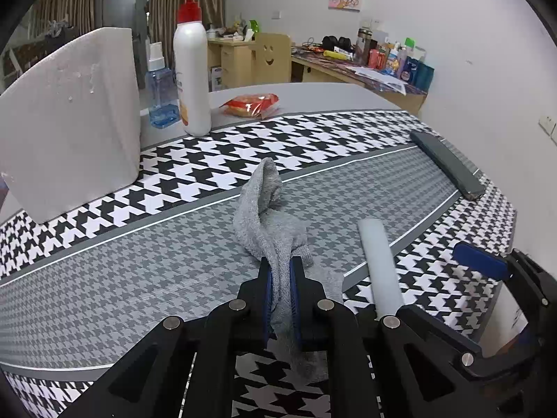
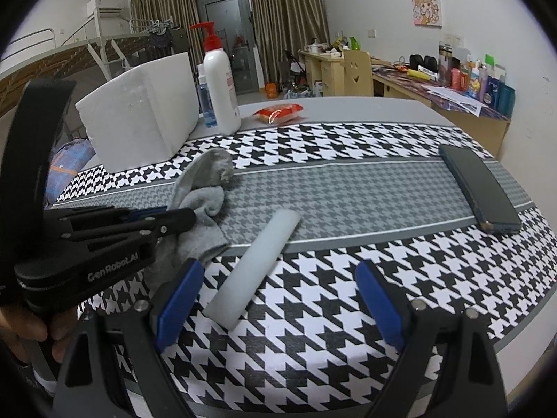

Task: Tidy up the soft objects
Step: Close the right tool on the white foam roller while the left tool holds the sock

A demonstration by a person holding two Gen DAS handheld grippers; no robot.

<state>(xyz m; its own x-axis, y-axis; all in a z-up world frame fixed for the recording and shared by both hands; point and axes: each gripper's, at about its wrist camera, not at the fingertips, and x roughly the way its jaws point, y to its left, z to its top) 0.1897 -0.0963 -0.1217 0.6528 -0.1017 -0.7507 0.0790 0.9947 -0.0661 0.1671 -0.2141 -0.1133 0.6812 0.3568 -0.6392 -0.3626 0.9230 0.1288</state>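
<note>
A grey sock (image 1: 268,223) lies crumpled on the houndstooth mat (image 1: 139,271). My left gripper (image 1: 280,264) is shut on its near part, with the cloth pinched between the blue pads. The sock (image 2: 205,198) and the left gripper (image 2: 181,217) also show at the left of the right wrist view. A pale foam cylinder (image 2: 254,271) lies on the mat to the right of the sock; it also shows in the left wrist view (image 1: 381,268). My right gripper (image 2: 278,271) is open, with its jaws on either side of the cylinder's near end, not touching it.
A white foam block (image 1: 73,118) stands at the back left. A lotion pump bottle (image 1: 191,69), a blue spray bottle (image 1: 160,94) and a red snack packet (image 1: 252,104) stand behind the mat. A dark phone (image 2: 478,188) lies at the right. Desks with clutter stand beyond.
</note>
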